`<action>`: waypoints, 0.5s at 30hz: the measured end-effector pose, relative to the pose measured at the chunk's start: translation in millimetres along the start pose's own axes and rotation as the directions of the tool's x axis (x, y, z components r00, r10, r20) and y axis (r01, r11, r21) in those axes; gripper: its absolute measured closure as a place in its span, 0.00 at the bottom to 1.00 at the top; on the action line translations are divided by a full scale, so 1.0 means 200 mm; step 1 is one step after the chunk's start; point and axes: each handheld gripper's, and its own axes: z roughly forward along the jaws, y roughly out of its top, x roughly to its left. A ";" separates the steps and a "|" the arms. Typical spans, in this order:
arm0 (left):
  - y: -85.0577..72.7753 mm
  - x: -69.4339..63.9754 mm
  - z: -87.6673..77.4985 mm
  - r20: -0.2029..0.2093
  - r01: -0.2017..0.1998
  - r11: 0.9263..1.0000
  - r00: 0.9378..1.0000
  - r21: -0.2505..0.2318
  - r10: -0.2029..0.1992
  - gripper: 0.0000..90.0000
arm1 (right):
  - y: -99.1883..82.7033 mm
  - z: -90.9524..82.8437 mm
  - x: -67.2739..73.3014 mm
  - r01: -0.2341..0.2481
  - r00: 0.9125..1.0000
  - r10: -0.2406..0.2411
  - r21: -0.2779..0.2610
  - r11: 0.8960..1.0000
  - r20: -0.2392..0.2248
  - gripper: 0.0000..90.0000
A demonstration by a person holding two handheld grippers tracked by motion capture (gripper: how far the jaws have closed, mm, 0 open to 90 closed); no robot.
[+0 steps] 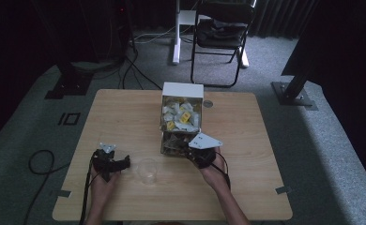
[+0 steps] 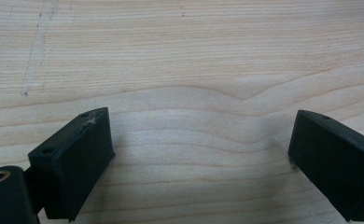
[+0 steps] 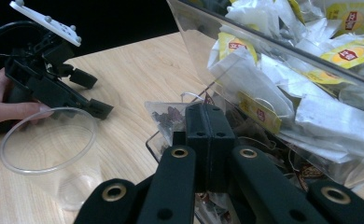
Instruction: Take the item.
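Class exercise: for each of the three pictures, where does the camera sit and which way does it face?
High view: above the person's side, looking forward and down on the light wooden table; both forearms show.
Left gripper view: rides the left claw, facing bare tabletop; jaws apart.
Right gripper view: rides the right claw, facing the clear box of tea bags.
Shared by high and right gripper views: the clear plastic cup.

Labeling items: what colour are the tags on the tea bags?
Yellow tags with a red logo, best in the right gripper view.

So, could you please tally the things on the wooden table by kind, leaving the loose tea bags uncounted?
Clear plastic cup: 1
Clear two-tier tea-bag dispenser box: 1
Black hand-held claws (left, right): 2
Total: 4
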 end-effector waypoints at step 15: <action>0.00 0.00 0.00 -0.001 0.000 1.000 1.000 -0.002 0.000 0.08 | 0.03 -0.01 0.04 0.009 1.000 -0.009 -0.016 1.000 -0.024 1.00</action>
